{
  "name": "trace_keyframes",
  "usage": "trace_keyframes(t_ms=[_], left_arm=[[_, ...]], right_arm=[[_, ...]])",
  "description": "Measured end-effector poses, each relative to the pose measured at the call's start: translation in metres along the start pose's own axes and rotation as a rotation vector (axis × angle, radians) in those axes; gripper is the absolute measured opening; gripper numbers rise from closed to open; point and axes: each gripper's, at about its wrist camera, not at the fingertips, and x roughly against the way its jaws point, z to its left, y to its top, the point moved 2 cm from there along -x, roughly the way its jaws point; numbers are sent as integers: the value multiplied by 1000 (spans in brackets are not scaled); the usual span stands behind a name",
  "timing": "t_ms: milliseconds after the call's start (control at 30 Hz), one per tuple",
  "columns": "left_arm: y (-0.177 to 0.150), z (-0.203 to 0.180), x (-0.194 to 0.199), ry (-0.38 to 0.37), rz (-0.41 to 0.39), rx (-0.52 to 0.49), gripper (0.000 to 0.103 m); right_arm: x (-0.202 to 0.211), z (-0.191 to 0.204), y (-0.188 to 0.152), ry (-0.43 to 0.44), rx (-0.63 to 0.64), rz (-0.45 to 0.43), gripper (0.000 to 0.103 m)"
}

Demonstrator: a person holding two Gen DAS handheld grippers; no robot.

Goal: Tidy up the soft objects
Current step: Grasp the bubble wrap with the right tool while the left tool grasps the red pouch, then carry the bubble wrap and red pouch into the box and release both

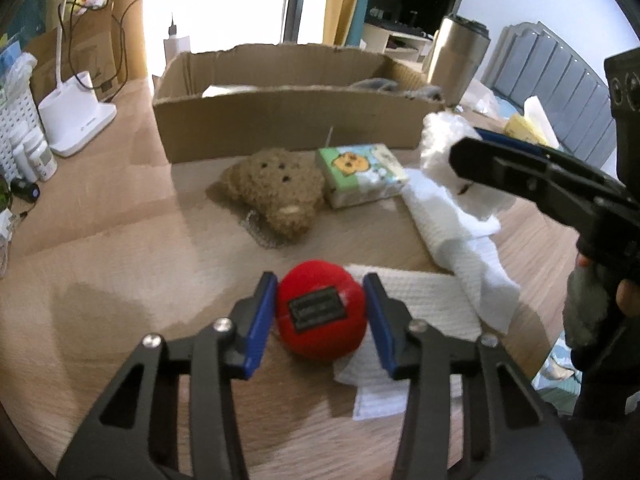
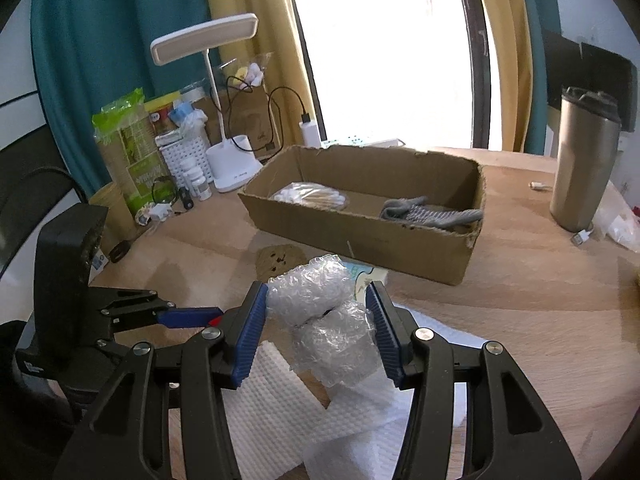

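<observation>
My left gripper [image 1: 320, 284] is shut on a red soft ball [image 1: 321, 310] with a black label, low over the wooden table. My right gripper [image 2: 316, 294] is shut on a crumpled wad of bubble wrap [image 2: 320, 316], held above white paper towel sheets [image 2: 276, 392]; it shows in the left wrist view [image 1: 468, 152] at the right. A brown plush bear [image 1: 276, 190] and a green tissue pack [image 1: 360, 174] lie in front of the open cardboard box [image 2: 360, 236]. The box holds a grey knitted item [image 2: 428, 210] and a bag of cotton swabs [image 2: 312, 197].
A steel tumbler [image 2: 582, 160] stands right of the box. A white desk lamp [image 2: 234, 168], a white basket, bottles, snack bags and cables crowd the table's far left. A cable plug lies near the tumbler. A grey headboard [image 1: 552, 92] is at the right.
</observation>
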Motion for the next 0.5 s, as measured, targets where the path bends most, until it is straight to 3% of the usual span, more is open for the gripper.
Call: trace_keyframes(t_ms=[500], left_arm=[[36,-12,40,-24,-131,-33,45]], right_arm=[[21,-11,19,-36,17,-55,54]])
